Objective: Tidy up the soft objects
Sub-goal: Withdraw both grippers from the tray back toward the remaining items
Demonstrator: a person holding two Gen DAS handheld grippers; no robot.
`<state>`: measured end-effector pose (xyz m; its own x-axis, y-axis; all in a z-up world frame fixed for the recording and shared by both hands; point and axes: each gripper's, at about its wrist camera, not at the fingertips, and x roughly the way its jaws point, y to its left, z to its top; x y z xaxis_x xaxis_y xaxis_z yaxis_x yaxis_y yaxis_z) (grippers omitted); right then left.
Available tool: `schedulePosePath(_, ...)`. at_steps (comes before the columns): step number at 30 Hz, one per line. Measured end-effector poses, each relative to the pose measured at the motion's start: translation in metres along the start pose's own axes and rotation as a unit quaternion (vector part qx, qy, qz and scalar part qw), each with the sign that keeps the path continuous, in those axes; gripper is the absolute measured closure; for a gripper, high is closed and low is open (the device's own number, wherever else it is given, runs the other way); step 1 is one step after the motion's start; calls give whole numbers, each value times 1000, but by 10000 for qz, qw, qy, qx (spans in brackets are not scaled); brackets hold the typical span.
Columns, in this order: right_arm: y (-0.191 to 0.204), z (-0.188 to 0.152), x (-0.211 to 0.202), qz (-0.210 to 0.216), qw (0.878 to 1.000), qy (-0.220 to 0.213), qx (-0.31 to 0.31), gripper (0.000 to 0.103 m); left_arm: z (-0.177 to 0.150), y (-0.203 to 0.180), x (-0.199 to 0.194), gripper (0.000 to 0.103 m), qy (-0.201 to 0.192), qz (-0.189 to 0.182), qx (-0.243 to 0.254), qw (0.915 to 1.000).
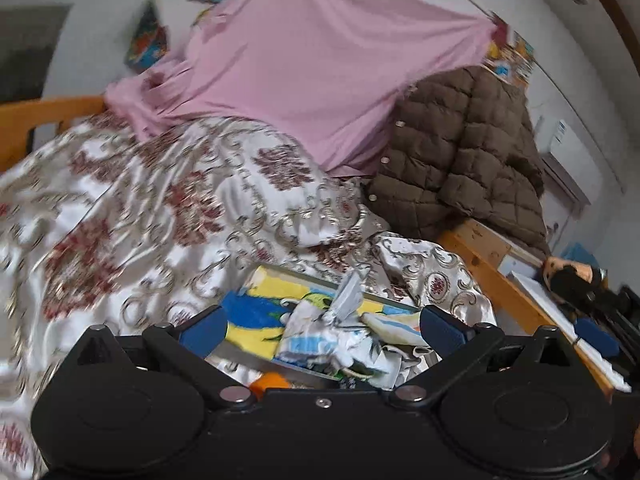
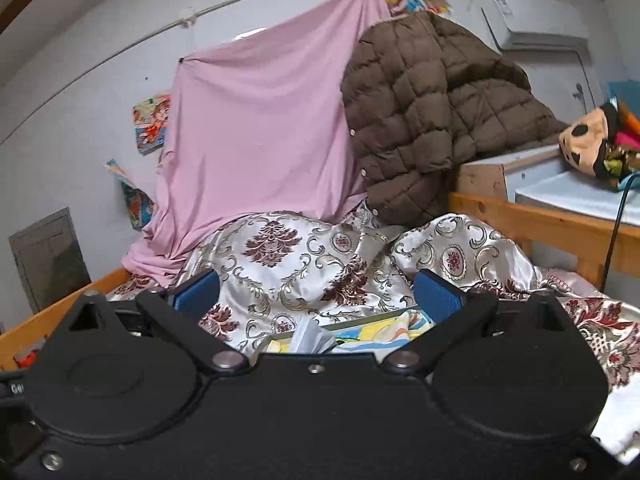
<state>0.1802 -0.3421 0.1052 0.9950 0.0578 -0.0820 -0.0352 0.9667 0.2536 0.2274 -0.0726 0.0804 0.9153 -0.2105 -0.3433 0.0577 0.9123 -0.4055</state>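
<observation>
My left gripper (image 1: 322,328) is open and empty above a grey bin (image 1: 304,366) holding colourful soft cloths (image 1: 320,338) with blue, yellow and white prints. My right gripper (image 2: 316,294) is open and empty over the floral satin quilt (image 2: 288,264), with the same bin (image 2: 360,332) just below its fingers. The quilt also fills the left wrist view (image 1: 140,216). A pink sheet (image 1: 304,68) hangs behind it and shows in the right wrist view (image 2: 256,136). A brown quilted jacket (image 2: 432,108) lies at the right, seen also in the left wrist view (image 1: 464,152).
A wooden bed rail (image 2: 552,224) runs along the right and another (image 2: 52,316) along the left. A spotted plush toy (image 2: 588,140) lies on a white ledge (image 2: 576,196). An air conditioner (image 2: 536,24) hangs on the wall. Posters (image 2: 152,124) are on the wall.
</observation>
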Motion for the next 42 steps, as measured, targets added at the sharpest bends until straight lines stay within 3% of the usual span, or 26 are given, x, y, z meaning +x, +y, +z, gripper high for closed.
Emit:
schedulePosePath(5, 20, -2, -35, -37, 10000, -35, -80, 1, -7, 21, -27, 1, -159, 95, -338, 9993)
schedulePosePath(11, 43, -19, -56, -131, 9992, 15, -373, 1, -19, 28, -52, 1, -219, 222, -81, 9995)
schedulePosePath(18, 70, -50, -84, -285, 9977, 197, -583, 1, -34, 44, -67, 1, 16, 201, 27, 9998)
schedulePosePath(24, 89, -79, -88, -771, 9901, 516, -1052, 1, -52, 60, -72, 1, 197, 360, 190, 9990)
schedulePosePath(30, 92, -98, -94, -869, 9861, 861, -1123, 1, -64, 83, -65, 1, 519, 348, 158, 9979)
schedulePosePath(42, 95, -130, -65, -879, 9766, 1468, -1303, 1, -87, 102, -49, 1, 812, 685, 665, 9921)
